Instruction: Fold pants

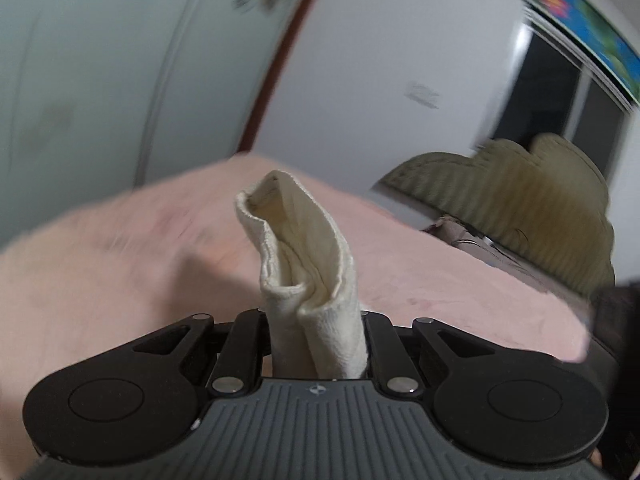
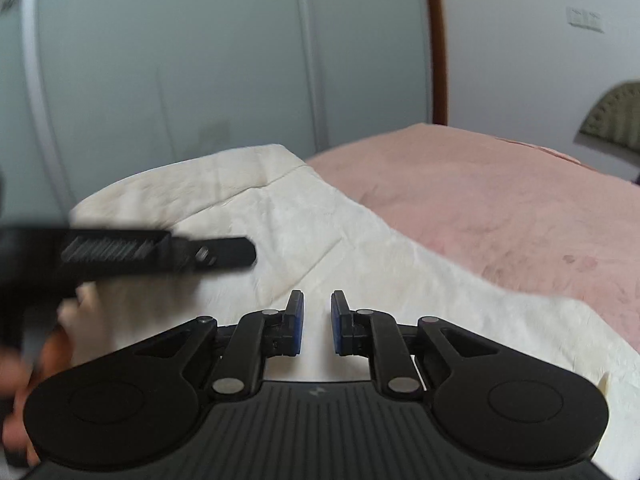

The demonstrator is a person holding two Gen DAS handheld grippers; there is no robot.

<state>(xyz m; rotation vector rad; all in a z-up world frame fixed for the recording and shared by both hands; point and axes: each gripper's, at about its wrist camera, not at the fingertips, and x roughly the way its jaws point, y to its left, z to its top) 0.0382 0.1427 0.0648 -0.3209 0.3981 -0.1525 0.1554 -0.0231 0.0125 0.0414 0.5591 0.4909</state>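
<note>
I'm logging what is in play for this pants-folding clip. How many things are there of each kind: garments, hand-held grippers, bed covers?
Cream pants: 1
Hand-held grippers: 2, the left hand-held gripper shut on a bunch of the pants, the right hand-held gripper open above them
Pink bedspread: 1
Total: 4

left gripper (image 2: 160, 254) crossing over pants (image 2: 320, 232)
</note>
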